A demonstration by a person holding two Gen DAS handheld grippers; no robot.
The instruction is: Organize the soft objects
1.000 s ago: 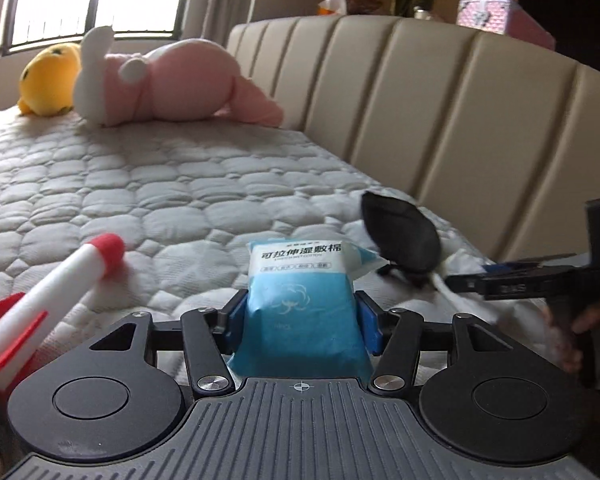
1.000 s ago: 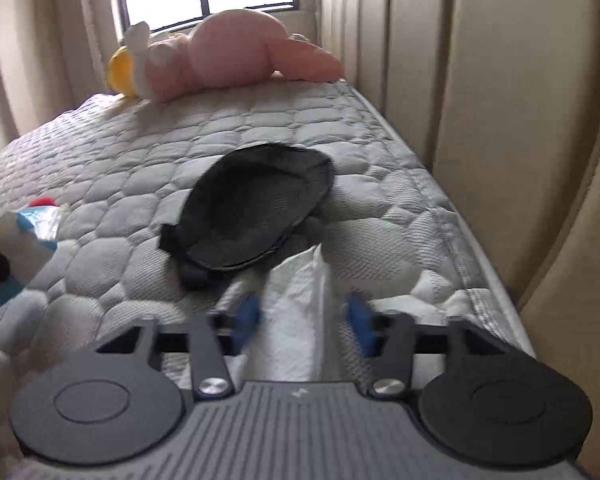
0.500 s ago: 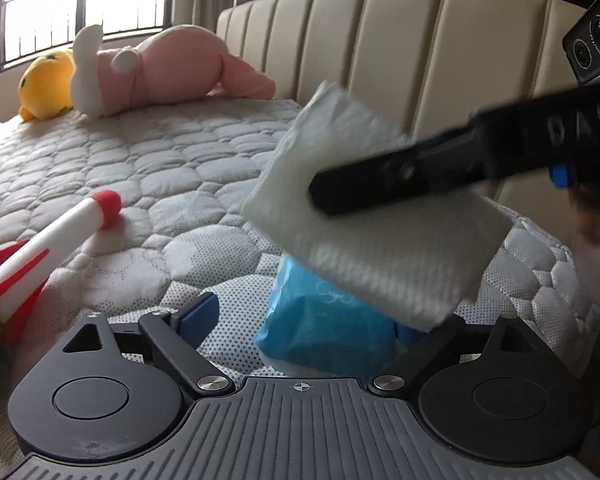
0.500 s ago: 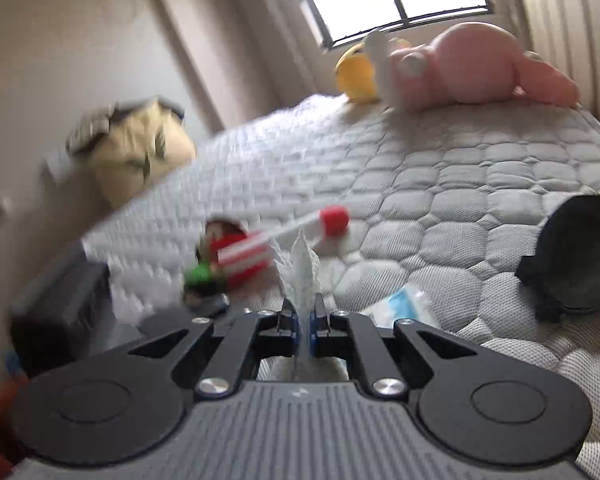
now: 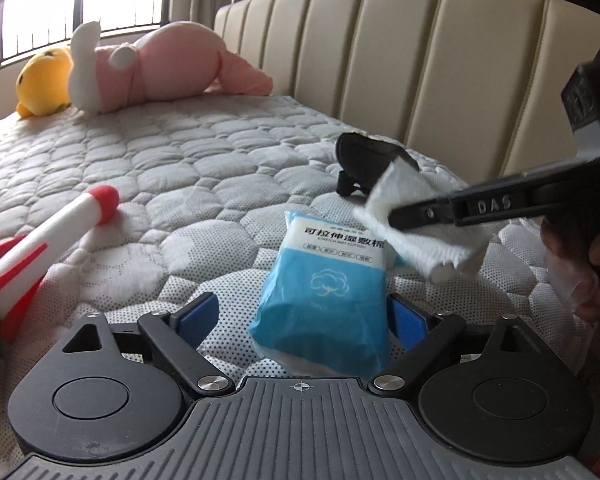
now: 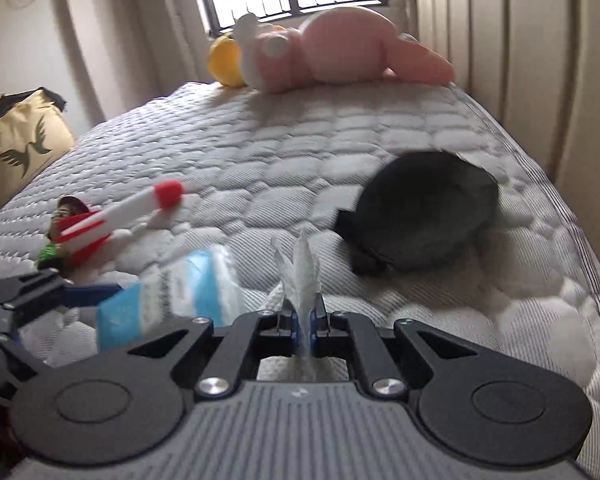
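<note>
The left gripper [image 5: 300,318] is standing with its jaws wide apart, having just been opening, and the blue pack of cotton pads [image 5: 326,296] is sitting upright between the blue fingertips [image 5: 198,314] on the quilted mattress [image 5: 180,168], near the right-hand pad but not squeezed by either. The right gripper [image 6: 300,326] is clamping a folded white tissue [image 6: 300,276] with its jaws pressed together on it; in the left wrist view that tissue [image 5: 412,216] is hanging above the mattress, just above and to the right of the pack, with a person's hand [image 5: 580,264] gripping the handle at the right edge. A black eye mask [image 6: 420,216] is lying on the mattress beyond the tissue, close to the padded beige headboard [image 5: 420,60]. To the left, a red-and-white toy rocket [image 5: 48,248] is resting tilted on the quilt (its red tip pointing toward the middle of the bed). At the far end, under the window [image 5: 84,4], a pink plush [image 5: 156,66] is lying beside a yellow plush [image 5: 44,80]. A tan bag [image 6: 20,144] is sitting beside the bed.
</note>
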